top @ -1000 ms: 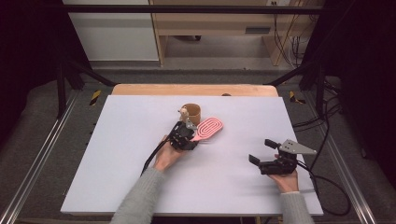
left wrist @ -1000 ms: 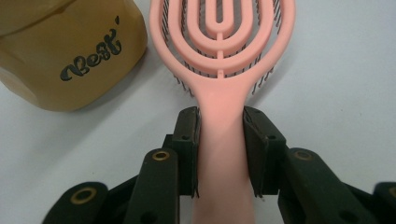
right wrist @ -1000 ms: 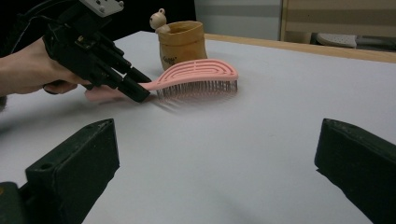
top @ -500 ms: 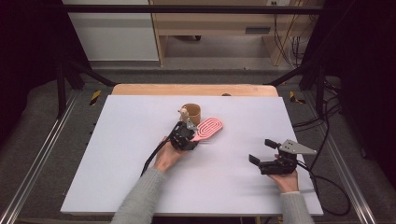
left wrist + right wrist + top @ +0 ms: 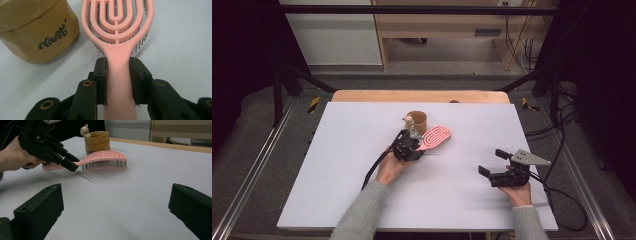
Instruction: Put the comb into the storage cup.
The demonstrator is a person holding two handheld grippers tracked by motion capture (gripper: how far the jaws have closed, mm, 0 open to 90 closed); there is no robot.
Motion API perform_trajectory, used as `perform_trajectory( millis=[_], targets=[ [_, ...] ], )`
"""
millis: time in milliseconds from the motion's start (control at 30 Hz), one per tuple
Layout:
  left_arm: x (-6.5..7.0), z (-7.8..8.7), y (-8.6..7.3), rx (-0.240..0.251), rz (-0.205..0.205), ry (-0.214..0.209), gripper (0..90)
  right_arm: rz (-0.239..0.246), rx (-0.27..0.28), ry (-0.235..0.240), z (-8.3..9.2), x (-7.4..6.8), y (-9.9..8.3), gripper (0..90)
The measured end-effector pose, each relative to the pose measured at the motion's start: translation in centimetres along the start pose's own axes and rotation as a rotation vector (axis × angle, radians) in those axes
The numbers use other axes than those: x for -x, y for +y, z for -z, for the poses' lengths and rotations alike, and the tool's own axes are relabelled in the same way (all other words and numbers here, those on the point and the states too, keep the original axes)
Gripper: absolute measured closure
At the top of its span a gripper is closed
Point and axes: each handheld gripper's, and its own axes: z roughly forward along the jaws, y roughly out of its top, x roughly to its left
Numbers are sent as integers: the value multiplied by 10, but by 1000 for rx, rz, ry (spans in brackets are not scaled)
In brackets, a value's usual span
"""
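A pink vented hairbrush (image 5: 436,137) is held by its handle (image 5: 118,72) in my left gripper (image 5: 412,145), whose pads press on both sides of it. The brush head (image 5: 105,160) hangs bristles down just above the white table, next to a tan pot (image 5: 416,119) marked "Best" (image 5: 37,27). A small figurine (image 5: 85,131) sticks up at the pot's rim. My right gripper (image 5: 494,162) stands open near the table's front right, aimed toward the brush, with nothing between its jaws.
The white table top (image 5: 362,200) ends in a wooden strip (image 5: 417,96) at the far edge. Metal rails (image 5: 252,175) run along the left side. Cables (image 5: 562,195) trail off to the right. A wooden bench (image 5: 452,30) stands behind the table.
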Motion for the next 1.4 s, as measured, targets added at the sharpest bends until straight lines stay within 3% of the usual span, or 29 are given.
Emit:
perform_trajectory(
  millis=[300, 667, 1400],
  targets=[
    [1, 12, -1, 43, 7, -5, 692, -1, -2, 1, 0, 0, 0, 2],
    [6, 37, -6, 113, 12, 19, 692, -3, -5, -1, -1, 0, 0, 2],
    [2, 85, -37, 198, 59, 89, 691, -9, -5, 5, -2, -2, 2, 2]
  ],
)
